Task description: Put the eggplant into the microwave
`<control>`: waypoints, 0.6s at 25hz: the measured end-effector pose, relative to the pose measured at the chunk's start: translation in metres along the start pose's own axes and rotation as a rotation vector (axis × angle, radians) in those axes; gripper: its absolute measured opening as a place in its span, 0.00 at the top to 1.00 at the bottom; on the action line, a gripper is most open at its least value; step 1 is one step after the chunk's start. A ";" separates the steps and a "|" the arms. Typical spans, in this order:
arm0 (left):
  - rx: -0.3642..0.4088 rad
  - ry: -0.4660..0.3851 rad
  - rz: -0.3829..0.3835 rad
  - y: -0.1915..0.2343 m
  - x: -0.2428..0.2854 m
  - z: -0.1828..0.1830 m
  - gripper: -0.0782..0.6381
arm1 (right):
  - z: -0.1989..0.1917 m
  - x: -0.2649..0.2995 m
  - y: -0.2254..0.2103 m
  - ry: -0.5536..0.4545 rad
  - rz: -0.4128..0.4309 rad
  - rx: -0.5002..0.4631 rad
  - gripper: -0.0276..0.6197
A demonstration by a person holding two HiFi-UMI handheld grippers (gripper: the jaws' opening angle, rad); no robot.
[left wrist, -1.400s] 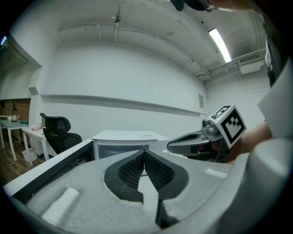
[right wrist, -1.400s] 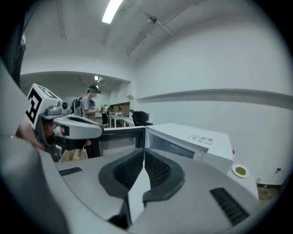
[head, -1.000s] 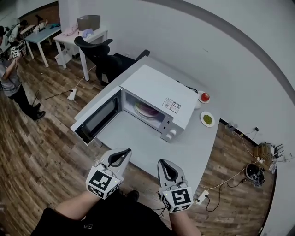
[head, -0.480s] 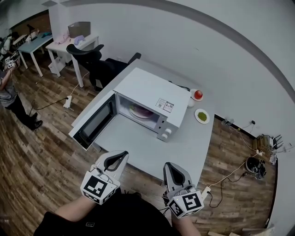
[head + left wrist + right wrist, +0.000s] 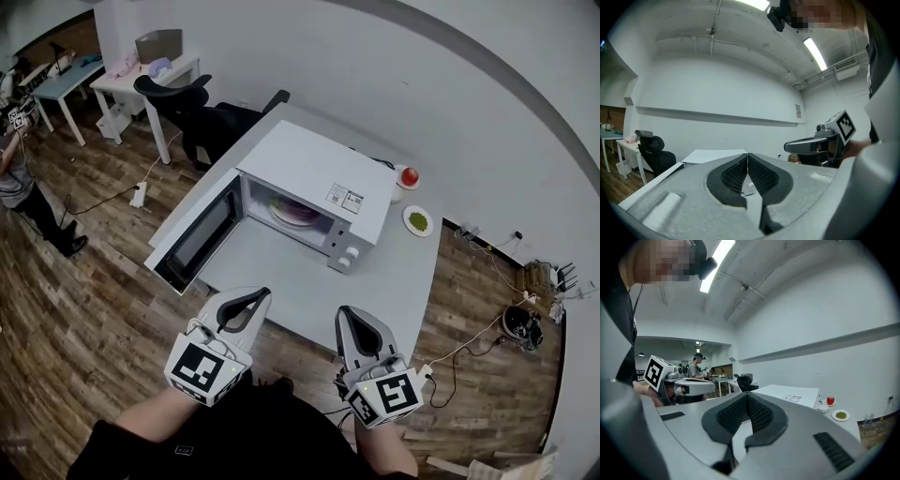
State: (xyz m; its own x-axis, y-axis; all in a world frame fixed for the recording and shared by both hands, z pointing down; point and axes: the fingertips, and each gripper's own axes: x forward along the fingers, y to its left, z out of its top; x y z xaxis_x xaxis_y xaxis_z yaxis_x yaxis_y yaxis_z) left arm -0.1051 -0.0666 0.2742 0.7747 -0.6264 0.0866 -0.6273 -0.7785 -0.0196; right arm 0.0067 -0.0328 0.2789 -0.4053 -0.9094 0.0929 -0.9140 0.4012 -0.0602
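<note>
L gripper (image 5: 260,293) — jaws pressed together, nothing betw. them. Ahead of both tips, well apart: open microwave (image 5: 319,173) on table (image 5: 281,286), eggplant (image 5: 298,210) apparently the purplish shape inside. R gripper (image 5: 345,312) — jaws together too, empty.

The purplish shape (image 5: 298,212) inside the microwave (image 5: 319,169) is too small to tell what it is.

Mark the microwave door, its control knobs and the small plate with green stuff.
microwave door (image 5: 199,236), head view, on its dark window.
control knobs (image 5: 348,253), head view, on the upper knob.
small plate (image 5: 407,221), head view, on its white rim, left side.
</note>
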 end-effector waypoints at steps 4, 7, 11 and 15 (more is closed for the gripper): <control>-0.002 0.000 0.006 0.005 -0.005 0.000 0.88 | 0.002 0.004 0.005 -0.001 0.006 -0.007 0.94; -0.010 0.003 0.010 0.008 -0.006 -0.002 0.88 | 0.001 0.006 0.008 0.004 0.012 -0.008 0.94; -0.012 0.008 0.009 0.009 -0.007 -0.004 0.88 | 0.001 0.008 0.009 0.007 0.016 -0.007 0.94; -0.012 0.007 0.008 0.010 -0.005 -0.003 0.88 | 0.003 0.009 0.008 0.007 0.018 -0.006 0.94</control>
State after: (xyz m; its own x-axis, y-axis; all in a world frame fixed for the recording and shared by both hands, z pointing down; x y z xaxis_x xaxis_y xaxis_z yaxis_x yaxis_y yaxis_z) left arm -0.1157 -0.0710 0.2762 0.7690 -0.6323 0.0936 -0.6345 -0.7729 -0.0080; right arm -0.0044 -0.0381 0.2767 -0.4220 -0.9012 0.0983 -0.9065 0.4184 -0.0559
